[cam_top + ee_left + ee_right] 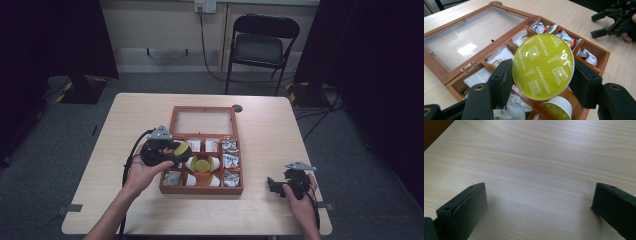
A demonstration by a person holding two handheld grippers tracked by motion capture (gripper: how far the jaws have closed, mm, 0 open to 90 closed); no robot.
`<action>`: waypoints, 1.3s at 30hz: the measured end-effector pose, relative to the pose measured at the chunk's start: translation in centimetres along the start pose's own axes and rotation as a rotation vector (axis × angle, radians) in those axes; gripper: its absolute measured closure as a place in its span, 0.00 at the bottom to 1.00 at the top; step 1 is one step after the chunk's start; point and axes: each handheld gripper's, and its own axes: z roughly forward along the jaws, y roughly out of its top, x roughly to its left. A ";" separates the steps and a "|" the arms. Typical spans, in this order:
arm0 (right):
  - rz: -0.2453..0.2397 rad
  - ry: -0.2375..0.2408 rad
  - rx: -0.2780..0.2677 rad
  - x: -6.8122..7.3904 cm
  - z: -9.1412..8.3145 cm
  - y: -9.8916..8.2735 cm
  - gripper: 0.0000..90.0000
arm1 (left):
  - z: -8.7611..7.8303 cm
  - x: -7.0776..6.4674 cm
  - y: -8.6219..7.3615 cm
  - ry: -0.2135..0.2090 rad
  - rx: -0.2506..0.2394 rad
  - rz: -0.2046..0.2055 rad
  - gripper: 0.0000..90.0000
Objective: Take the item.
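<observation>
My left gripper [541,75] is shut on a coffee capsule [543,66] with a yellow-green foil lid that reads CAPPUCCINO. It holds the capsule [181,148] just above the left side of an open wooden box [202,190] with several compartments. Another capsule of the same kind [202,164] lies in the box's middle compartment, also in the left gripper view [556,108]. My right gripper [539,202] stands open over bare tabletop, nothing between its jaws. In the high view that right gripper [272,186] rests on the table to the right of the box.
The box's glass lid [204,121] lies flat behind it. Sachets [230,161] fill the right-hand compartments, and white packets [194,145] the back ones. A folding chair [260,47] stands beyond the table. Bare table [270,130] lies to the right of the box.
</observation>
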 end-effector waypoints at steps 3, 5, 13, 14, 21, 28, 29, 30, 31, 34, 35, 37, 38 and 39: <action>0.000 0.000 0.000 0.0 0.0 0.0 0.00 | -0.4 0.2 0.0 0.008 -0.004 0.001 0.43; 0.000 0.000 0.000 0.0 0.0 0.0 0.00 | -0.9 0.5 0.0 0.019 -0.009 -0.001 0.43; 0.001 0.000 0.000 0.0 0.0 0.0 0.00 | -1.8 1.6 -0.7 0.053 -0.004 -0.019 0.43; 0.000 0.000 0.000 0.0 0.0 0.0 0.00 | -1.9 1.8 -0.9 0.059 -0.004 -0.025 0.43; 0.000 0.000 0.000 0.0 0.0 0.0 0.00 | -3.3 2.8 -1.2 0.074 -0.024 -0.048 0.43; 0.000 0.000 0.000 0.0 0.0 0.0 0.00 | -4.2 4.4 -2.2 0.115 -0.025 -0.083 0.43; 0.000 0.000 0.000 0.0 0.0 0.0 0.00 | -4.2 4.5 -2.3 0.118 -0.025 -0.085 0.43; 0.000 0.000 0.000 0.0 0.0 0.0 0.00 | -4.3 4.7 -2.5 0.119 -0.025 -0.088 0.43; 0.000 0.000 0.000 0.0 0.0 0.0 0.00 | -4.3 5.0 -2.6 0.119 -0.029 -0.091 0.43; 0.000 0.000 0.000 0.0 0.0 0.0 0.00 | -4.5 5.7 -3.1 0.121 -0.035 -0.114 0.43; 0.000 0.000 0.000 0.0 0.0 0.0 0.00 | -4.6 5.9 -3.2 0.123 -0.035 -0.121 0.43; 0.000 0.000 0.000 0.0 0.0 0.0 0.00 | -4.7 6.3 -3.6 0.126 -0.037 -0.132 0.43; 0.000 0.000 0.000 0.0 0.0 0.0 0.00 | -4.7 6.5 -3.8 0.124 -0.037 -0.138 0.43; 0.000 0.000 0.000 0.0 0.0 0.0 0.00 | -4.7 6.7 -4.0 0.130 -0.034 -0.144 0.43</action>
